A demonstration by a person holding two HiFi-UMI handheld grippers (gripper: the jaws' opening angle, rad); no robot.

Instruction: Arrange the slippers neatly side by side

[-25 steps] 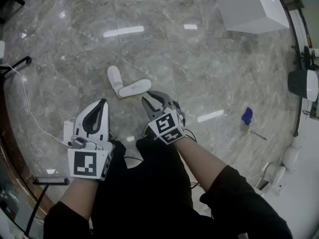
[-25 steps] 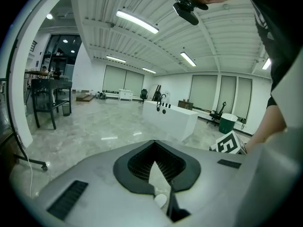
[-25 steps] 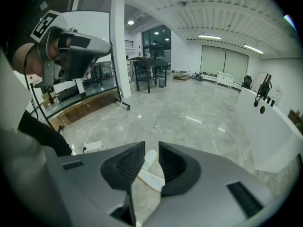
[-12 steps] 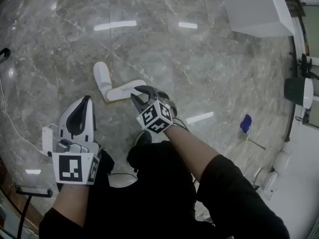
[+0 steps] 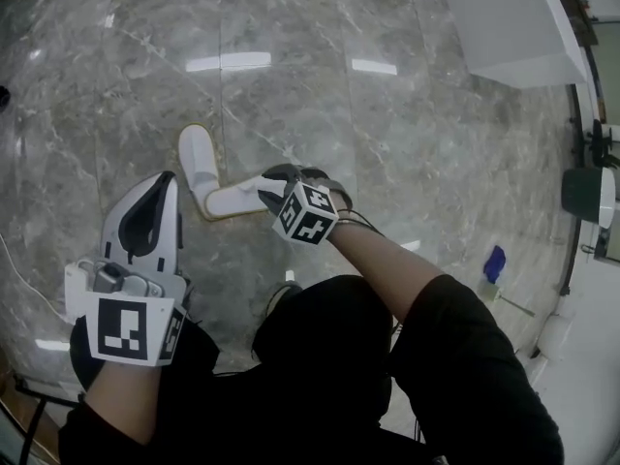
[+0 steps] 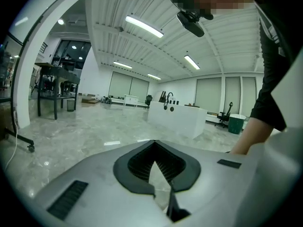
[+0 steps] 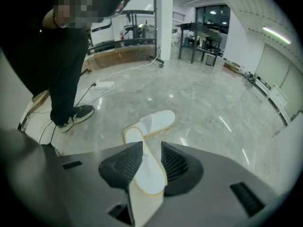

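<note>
Two white slippers lie on the grey marble floor [image 5: 310, 95], well away from the white block [image 5: 504, 17] at its far right. They meet at one end and splay into an L, not side by side. The farther slipper [image 5: 199, 161] [image 7: 158, 121] points away from you. The nearer slipper [image 5: 232, 200] [image 7: 149, 176] runs crosswise from it toward your right hand.

Your right hand-held gripper [image 5: 271, 182] [image 7: 151, 145] is tipped steeply down over the free end of the nearer slipper. Its jaws have just been opening and stand apart, released. The right gripper view shows that slipper lying lengthwise in the gap between the two ribbed pads, flat on the floor. The left pad [image 7: 124, 167] sits right at the slipper's edge, and a sliver of floor shows beside the right pad.

Your left hand-held gripper [image 5: 170, 175] [image 6: 154, 142] hangs to the left of the slippers, apart from both and pointing nearly level. It is clenched: the tips meet, and nothing sits in the small teardrop gap behind them.

A small blue object [image 5: 495, 260] lies on the floor far to the right, well apart from the slippers.
</note>
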